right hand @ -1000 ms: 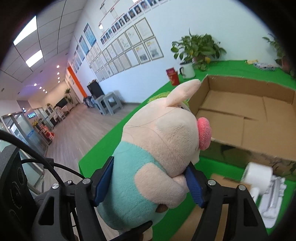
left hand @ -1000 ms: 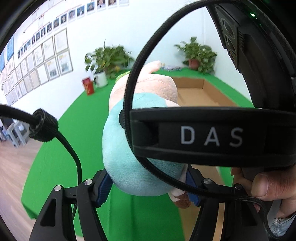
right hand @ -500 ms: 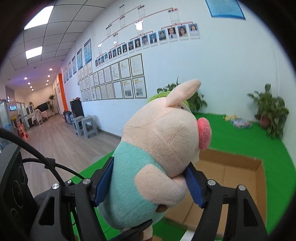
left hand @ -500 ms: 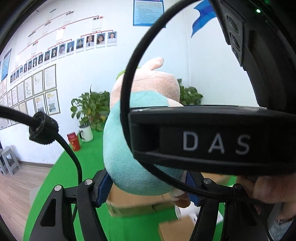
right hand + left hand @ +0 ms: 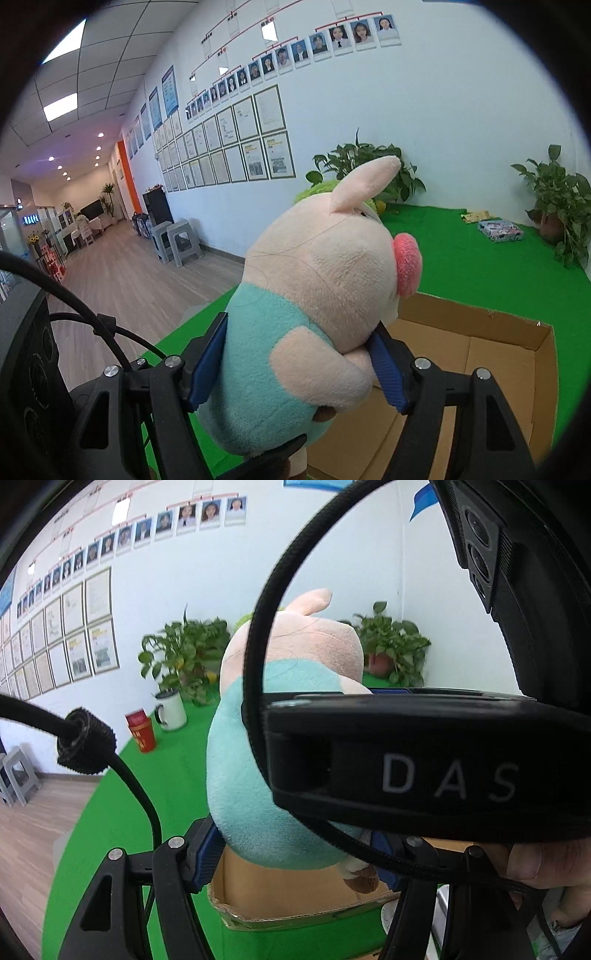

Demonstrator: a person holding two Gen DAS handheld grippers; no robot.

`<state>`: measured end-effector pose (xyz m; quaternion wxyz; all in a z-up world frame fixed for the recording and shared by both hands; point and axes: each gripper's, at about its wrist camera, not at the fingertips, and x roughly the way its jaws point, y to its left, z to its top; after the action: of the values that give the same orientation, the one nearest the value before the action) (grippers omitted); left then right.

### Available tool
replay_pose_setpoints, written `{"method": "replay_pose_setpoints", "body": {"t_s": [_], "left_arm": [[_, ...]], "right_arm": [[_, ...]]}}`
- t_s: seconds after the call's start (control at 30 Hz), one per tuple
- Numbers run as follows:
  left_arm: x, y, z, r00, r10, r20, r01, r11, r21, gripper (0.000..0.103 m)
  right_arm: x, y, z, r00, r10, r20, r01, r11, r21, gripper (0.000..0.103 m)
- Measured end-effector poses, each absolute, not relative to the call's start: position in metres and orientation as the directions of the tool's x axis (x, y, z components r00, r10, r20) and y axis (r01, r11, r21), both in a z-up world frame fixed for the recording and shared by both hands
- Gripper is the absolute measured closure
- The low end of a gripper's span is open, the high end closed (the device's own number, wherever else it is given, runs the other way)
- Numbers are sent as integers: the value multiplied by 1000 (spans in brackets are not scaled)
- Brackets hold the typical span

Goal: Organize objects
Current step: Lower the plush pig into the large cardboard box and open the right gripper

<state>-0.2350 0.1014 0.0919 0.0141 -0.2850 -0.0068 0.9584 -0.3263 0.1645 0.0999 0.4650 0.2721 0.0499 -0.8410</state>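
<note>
Broadly, the biggest thing in view is the green-covered bench, which fills the right wrist view from 1 to 4 o'clock. On it sits an open cardboard box at about 4 o'clock. The part of its floor that shows holds nothing, so I judge that the sorting has barely begun. A flat printed packet lies well apart from the box, at 2 o'clock near the far wall, and looks like something left to gather.

The plush pig is held in the air at the centre of both views, above the near wall of the box and not yet inside it. It stands upright with its pink snout pointing to 3 o'clock. What remains for this item is to carry it over the opening, lower it and let go.

The right tongs are closed onto the pig's teal body, with both blue pads pressed into the fabric. The left tongs are closed round its lower body at 6 o'clock. Their left pad touches the plush, but their right pad is partly hidden behind a cable.
</note>
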Motion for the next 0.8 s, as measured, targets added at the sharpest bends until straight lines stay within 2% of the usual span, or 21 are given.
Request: {"method": "replay_pose_setpoints", "body": {"t_s": [0.27, 0.43, 0.63, 0.8], "left_arm": [[-308, 102, 22, -717, -18, -697, 57, -998, -33, 38], [-321, 119, -25, -627, -7, -779, 55, -998, -35, 38], [-285, 118, -74, -596, 15, -803, 65, -996, -66, 33], [-279, 75, -37, -649, -11, -761, 56, -998, -33, 33]], "right_arm": [[-383, 139, 25, -254, -765, -592, 769, -530, 356, 32], [-403, 130, -15, -145, -760, -634, 750, -502, 431, 32], [-412, 136, -39, -56, -737, -673, 698, -511, 502, 30], [-416, 131, -34, -72, -715, -695, 687, -541, 485, 29]]}}
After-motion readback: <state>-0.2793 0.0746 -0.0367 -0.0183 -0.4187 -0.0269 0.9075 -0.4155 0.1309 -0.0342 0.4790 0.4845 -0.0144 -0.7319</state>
